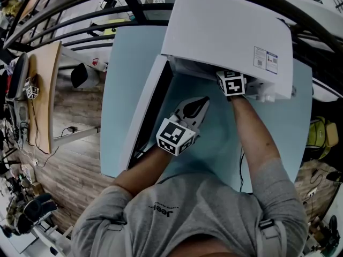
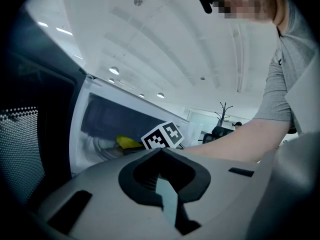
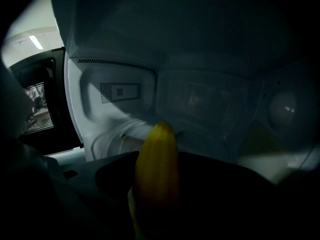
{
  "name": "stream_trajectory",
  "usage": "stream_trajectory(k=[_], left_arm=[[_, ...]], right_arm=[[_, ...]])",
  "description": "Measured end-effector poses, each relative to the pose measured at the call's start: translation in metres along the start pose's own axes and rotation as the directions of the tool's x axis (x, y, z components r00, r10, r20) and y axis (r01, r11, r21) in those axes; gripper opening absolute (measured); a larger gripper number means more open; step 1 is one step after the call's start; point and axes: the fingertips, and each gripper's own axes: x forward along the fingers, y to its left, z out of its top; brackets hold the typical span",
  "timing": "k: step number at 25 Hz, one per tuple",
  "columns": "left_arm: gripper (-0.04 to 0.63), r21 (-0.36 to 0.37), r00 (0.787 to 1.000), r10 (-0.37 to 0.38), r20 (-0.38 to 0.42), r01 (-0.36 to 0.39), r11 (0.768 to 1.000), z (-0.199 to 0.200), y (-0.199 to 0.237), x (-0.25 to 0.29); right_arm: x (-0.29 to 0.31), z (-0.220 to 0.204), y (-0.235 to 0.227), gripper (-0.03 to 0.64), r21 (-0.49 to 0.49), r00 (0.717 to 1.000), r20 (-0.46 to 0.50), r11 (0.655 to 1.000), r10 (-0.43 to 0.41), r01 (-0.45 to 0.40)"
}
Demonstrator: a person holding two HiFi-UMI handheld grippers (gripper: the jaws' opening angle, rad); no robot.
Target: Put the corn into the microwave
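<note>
The white microwave (image 1: 225,31) stands on the light blue table (image 1: 123,79) with its door (image 1: 142,116) swung open to the left. My right gripper (image 3: 162,159) reaches into the dark cavity, shut on the yellow corn (image 3: 157,169), whose tip points over the glass turntable (image 3: 112,141). From the head view only its marker cube (image 1: 231,83) shows at the microwave's mouth; the jaws are hidden inside. In the left gripper view the corn (image 2: 129,142) shows inside the cavity. My left gripper (image 1: 203,101) rests in front of the opening, shut with nothing in it (image 2: 162,184).
The open door stands close on the left gripper's left. A dark cable (image 1: 241,165) runs along the table under the right forearm. A wooden bench (image 1: 45,90) with small items sits far left over the wood floor.
</note>
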Motion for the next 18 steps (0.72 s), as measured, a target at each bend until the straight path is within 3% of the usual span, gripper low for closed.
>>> stream_trajectory(k=[14, 18], left_arm=[[0.008, 0.001, 1.0, 0.002, -0.005, -0.002, 1.0, -0.0007, 0.0006, -0.0014], [0.008, -0.001, 1.0, 0.012, -0.002, -0.012, 1.0, 0.0006, 0.0021, -0.0024]], right_arm=[[-0.0018, 0.0, 0.0011, 0.261, 0.004, 1.0, -0.006, 1.0, 0.002, -0.002], [-0.0032, -0.0013, 0.0015, 0.288, 0.023, 1.0, 0.001, 1.0, 0.013, -0.013]])
